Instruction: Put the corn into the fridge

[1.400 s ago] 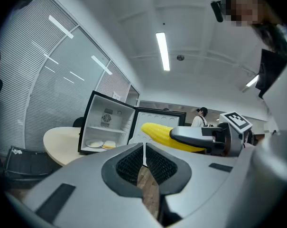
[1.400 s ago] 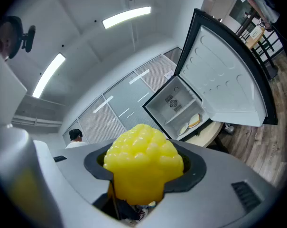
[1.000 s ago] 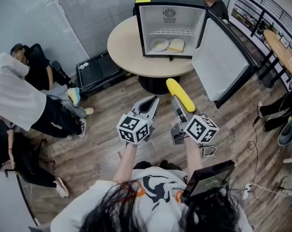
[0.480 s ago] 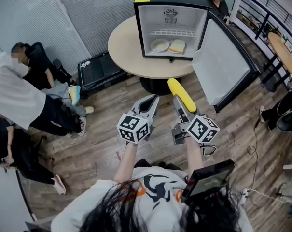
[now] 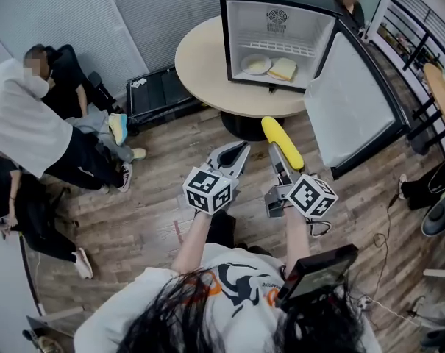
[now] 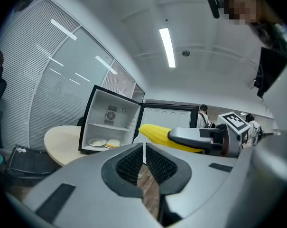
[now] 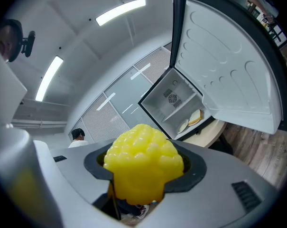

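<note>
The fridge (image 5: 235,39) stands open on the round tabletop (image 5: 204,68), its door (image 5: 354,105) swung wide at its right. A plate (image 5: 256,65) and bread (image 5: 283,68) lie on the fridge's floor. In front of the fridge, the right hand-held gripper (image 5: 279,153) clamps the yellow corn (image 5: 282,143), which points toward the fridge. The left hand-held gripper (image 5: 240,151) hangs alongside, its jaws together.

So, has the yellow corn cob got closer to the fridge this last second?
No: the yellow corn cob in the right gripper ends just short of the round beige table, as before.
</note>
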Demonstrator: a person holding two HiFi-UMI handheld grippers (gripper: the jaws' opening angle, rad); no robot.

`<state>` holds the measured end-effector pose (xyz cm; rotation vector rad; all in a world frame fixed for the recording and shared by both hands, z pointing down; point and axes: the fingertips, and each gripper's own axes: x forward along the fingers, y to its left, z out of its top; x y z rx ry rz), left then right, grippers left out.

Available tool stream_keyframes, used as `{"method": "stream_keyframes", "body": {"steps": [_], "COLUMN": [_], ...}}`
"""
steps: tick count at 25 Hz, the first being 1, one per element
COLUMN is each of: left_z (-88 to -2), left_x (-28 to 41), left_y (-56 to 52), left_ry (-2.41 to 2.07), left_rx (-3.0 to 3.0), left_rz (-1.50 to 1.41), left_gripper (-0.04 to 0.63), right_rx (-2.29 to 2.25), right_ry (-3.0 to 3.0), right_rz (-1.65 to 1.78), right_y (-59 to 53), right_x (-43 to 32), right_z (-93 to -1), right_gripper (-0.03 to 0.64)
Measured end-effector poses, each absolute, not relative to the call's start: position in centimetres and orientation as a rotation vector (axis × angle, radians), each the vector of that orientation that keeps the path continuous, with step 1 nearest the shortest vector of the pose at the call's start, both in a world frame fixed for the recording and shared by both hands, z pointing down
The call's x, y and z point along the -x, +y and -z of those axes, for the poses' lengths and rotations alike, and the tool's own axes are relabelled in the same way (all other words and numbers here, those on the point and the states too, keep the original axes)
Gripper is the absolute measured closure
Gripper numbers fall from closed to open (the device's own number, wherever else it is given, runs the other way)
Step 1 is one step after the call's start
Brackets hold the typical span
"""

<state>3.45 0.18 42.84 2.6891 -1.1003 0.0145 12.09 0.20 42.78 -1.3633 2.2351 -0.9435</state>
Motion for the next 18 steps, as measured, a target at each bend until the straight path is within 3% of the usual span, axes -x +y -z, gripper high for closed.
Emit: {"method": "stream_keyframes", "body": {"steps": [18], "left_z": [-44.3], "left_x": [-2.6], "left_y": [-14.9], "left_ry": [-0.975], "left_rx": [-2.726], "left_rz": [-0.080], "left_gripper": [0.583], "right_rx": [1.458], "right_ry": [2.164], "right_rz": [0.969], "right_y": [-13.9], "right_x": [-11.2], "right_z": [-44.2], "right_gripper": [0.354]}}
